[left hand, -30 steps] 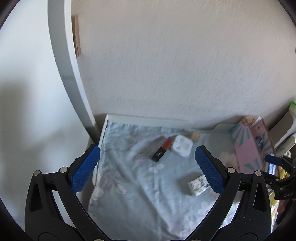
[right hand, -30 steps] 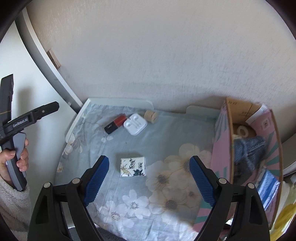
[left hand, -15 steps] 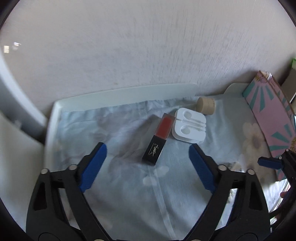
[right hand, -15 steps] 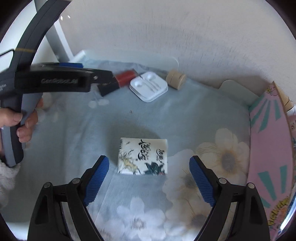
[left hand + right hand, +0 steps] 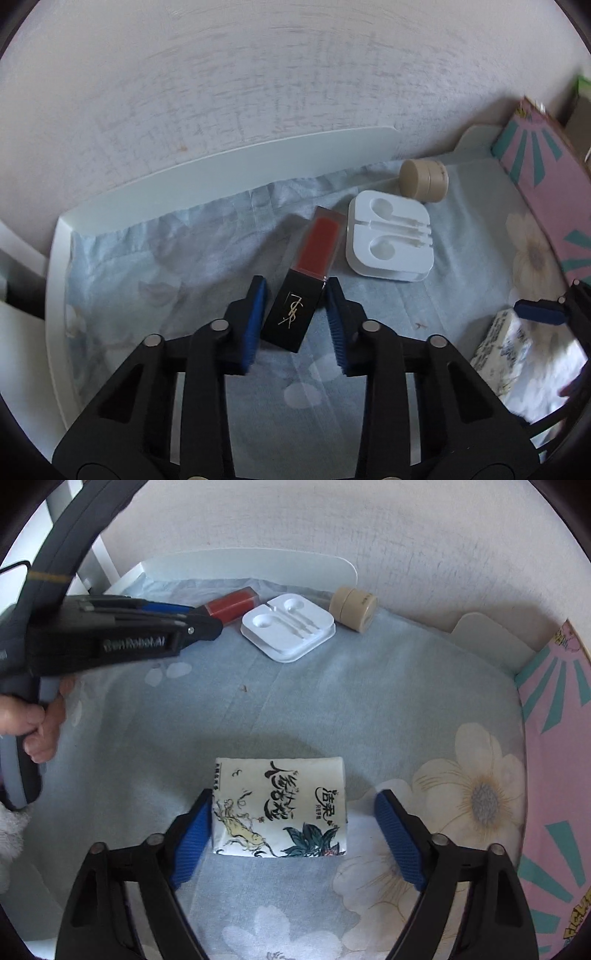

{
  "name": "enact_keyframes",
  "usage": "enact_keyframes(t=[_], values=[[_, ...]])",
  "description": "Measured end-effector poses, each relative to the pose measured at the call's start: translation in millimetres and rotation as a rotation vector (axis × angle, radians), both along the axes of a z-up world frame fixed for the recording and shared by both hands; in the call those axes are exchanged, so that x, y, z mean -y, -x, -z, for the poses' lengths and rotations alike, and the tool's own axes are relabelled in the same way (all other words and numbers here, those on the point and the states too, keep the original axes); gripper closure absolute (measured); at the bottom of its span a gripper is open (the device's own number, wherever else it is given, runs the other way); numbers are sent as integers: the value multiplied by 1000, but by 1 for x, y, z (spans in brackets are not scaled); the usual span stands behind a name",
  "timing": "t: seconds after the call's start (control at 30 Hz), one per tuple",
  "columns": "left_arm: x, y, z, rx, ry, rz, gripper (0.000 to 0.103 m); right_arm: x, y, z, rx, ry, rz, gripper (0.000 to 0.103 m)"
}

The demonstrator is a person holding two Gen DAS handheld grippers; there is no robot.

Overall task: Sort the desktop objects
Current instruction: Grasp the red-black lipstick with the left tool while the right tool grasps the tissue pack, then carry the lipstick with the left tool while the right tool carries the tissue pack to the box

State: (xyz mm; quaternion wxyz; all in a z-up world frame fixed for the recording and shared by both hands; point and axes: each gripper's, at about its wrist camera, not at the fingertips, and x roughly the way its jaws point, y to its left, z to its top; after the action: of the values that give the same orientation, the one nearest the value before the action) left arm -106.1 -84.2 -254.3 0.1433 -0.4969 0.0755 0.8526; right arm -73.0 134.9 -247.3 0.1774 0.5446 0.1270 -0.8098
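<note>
Dropped closer over the pale blue flowered cloth [image 5: 332, 686] since a second ago, both grippers. Just been closing, right gripper [image 5: 295, 834] around the white printed tissue pack [image 5: 280, 808]: left pad touching, right pad apart, no grip yet. Narrowed on the black-capped red lipstick tube [image 5: 295, 295], left gripper [image 5: 295, 325], seemingly pinching. Judged ready for lifting.

The black cap end of the lipstick [image 5: 232, 604] is hidden behind the left gripper [image 5: 207, 627] in the right wrist view. The pink box [image 5: 535, 173] gets cut off by the frame edge. The tissue pack [image 5: 506, 343] is blurred and partly covered in the left wrist view, so its print can't be read there.
</note>
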Motion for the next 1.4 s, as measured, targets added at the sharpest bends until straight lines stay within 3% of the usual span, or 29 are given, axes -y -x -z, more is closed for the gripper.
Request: enact_keyframes(t=[0.07,0.2,0.7,1.07,1.4], values=[[-2,-1,0,3,3,13,80,1,2,-3,7,-9,-14,46],[-3,-2,-4,12,-5,3,85,-1,7,-6,28,-11,-11,46],[26,-20,-29,35,-64,-144,85,-13,12,-34,24,10,-33,46],[18,-37,-88,36,-92,-168,85,-37,-1,-93,-16,75,-48,46],[-34,-45,-140,2,-109,-96,85,-76,6,-143,-94,136,-11,46]])
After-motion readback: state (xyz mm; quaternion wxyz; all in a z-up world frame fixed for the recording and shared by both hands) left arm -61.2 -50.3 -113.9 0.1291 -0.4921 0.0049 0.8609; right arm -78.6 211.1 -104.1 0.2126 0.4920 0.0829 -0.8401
